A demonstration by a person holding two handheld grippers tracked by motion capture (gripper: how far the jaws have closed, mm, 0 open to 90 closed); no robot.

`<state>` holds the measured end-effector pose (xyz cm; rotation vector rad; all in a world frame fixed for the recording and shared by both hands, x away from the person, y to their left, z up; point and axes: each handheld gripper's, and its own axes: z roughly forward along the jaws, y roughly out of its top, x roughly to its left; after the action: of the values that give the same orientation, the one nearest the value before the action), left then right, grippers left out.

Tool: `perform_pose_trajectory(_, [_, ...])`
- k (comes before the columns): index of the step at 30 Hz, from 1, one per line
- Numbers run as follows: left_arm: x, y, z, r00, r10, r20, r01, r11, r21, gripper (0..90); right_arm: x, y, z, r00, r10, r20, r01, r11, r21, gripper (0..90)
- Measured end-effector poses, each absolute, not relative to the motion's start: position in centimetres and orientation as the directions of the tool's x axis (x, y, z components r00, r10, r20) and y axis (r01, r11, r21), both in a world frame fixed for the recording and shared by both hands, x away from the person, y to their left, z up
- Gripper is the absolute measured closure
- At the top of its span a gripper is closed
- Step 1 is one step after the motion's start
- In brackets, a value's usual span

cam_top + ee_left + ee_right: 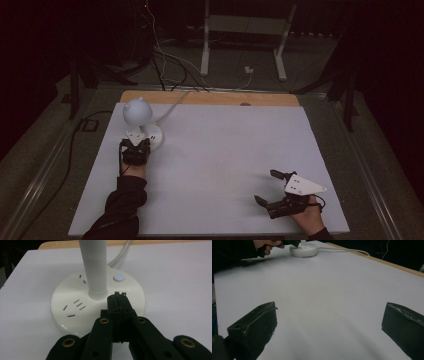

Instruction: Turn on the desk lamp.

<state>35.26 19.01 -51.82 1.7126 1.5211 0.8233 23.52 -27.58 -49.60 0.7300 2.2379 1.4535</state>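
A table (260, 99) with a pale wooden top carries a large white sheet (225, 160) that covers nearly all of it, leaving only a strip of wood bare along the far edge. On the sheet near its far left corner stands a white desk lamp (145, 131), whose round base (75, 307) has socket slots, two small ports and a button lit blue, with a straight white stem rising from the middle. A white cable (172, 106) runs from the back of the base across the sheet and over the far edge of the table.
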Motion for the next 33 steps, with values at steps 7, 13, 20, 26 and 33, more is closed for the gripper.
perform_pose_trajectory(7, [35.2,19.0,-51.9,0.106,0.994,0.016,0.552,-0.072,0.831,90.0,23.5,-27.6,-49.6,-0.797,0.603,-0.026,0.222,0.332,0.917,0.0])
perform_pose_trajectory(13, [35.3,18.9,-51.9,0.111,0.993,0.032,0.549,-0.088,0.831,90.0,23.5,-27.5,-49.6,-0.799,0.601,-0.028,0.219,0.334,0.917,0.0])
perform_pose_trajectory(20, [35.2,18.8,-51.9,0.098,0.994,0.045,0.553,-0.092,0.828,90.0,23.5,-27.5,-49.7,-0.799,0.601,-0.026,0.222,0.336,0.915,0.0])
perform_pose_trajectory(26, [35.2,18.7,-51.9,0.119,0.991,0.064,0.550,-0.120,0.826,90.0,23.6,-27.5,-49.7,-0.799,0.601,-0.024,0.225,0.336,0.915,0.0])
perform_pose_trajectory(33, [35.0,18.8,-51.0,0.105,0.991,0.078,0.497,-0.120,0.859,90.0,23.5,-27.5,-49.6,-0.798,0.603,-0.026,0.221,0.332,0.917,0.0])
